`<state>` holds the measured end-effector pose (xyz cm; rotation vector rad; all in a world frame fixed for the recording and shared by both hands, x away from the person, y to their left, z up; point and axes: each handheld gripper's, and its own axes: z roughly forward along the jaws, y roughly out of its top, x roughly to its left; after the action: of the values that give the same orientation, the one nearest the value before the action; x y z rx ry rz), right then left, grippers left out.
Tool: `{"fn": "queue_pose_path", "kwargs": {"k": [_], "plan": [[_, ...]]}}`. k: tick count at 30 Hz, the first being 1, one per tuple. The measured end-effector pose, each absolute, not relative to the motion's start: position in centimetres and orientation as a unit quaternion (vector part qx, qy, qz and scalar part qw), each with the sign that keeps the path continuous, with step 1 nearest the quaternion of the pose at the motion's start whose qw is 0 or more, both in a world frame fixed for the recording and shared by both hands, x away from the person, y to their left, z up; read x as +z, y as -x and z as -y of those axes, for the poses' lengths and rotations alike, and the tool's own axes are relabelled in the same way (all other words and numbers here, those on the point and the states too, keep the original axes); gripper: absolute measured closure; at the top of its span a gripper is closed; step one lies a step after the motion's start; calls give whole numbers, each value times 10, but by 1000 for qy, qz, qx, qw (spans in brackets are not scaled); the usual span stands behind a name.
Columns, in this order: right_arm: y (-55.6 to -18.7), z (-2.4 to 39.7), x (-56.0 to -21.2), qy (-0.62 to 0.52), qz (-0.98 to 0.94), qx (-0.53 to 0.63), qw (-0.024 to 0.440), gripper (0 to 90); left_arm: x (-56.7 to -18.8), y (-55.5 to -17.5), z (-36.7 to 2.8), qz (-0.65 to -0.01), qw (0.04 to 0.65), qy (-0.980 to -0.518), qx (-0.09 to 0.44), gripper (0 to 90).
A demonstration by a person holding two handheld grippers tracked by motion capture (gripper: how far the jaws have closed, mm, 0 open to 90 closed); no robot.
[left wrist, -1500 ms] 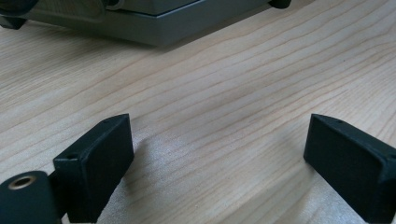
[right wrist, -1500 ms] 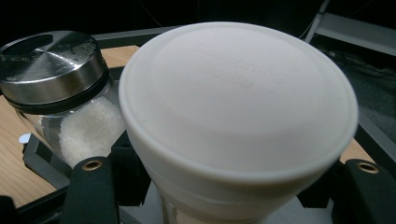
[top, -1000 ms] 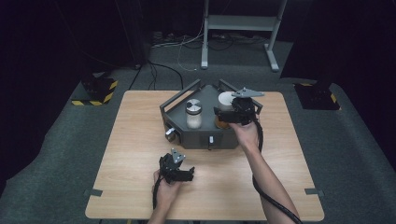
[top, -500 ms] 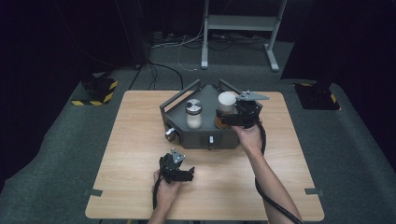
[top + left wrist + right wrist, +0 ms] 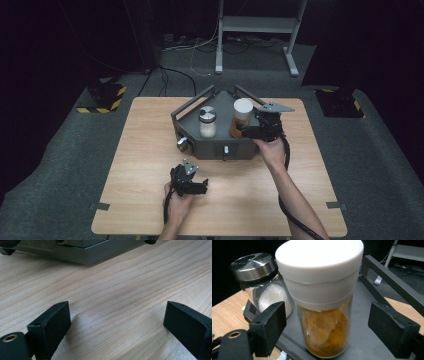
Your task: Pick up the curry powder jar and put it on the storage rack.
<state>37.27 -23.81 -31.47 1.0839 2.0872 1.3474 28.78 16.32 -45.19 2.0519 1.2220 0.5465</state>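
Straddling the upright orange-spice jar (image 5: 324, 305), the right hand-held gripper (image 5: 337, 325) stands with jaws apart, pads clear; left hand-held gripper (image 5: 189, 181) lies farther, also apart.

I see my left gripper (image 5: 199, 187) low over the near part of the table, held in my left hand (image 5: 179, 202), with the forearm coming up from the bottom edge of the high view. In the left gripper view its two black jaws stand wide apart with nothing between them, the pads (image 5: 51, 326) just above the surface. My right gripper (image 5: 241, 131) sits farther out, carried by my right hand (image 5: 271, 151) on a long, outstretched forearm that angles in from the lower right, its cable trailing back along the arm. Its jaws point toward my left and stand open, the pads (image 5: 269, 326) pressing on nothing.
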Motion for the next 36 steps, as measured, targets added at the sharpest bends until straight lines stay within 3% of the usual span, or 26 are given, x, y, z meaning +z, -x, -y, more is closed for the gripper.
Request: {"fn": "queue_pose_path", "kwargs": {"k": [36], "plan": [[-332, 276, -357, -393, -754, 488, 198, 152, -452, -288, -163, -470, 339, -788, 209, 70]]}}
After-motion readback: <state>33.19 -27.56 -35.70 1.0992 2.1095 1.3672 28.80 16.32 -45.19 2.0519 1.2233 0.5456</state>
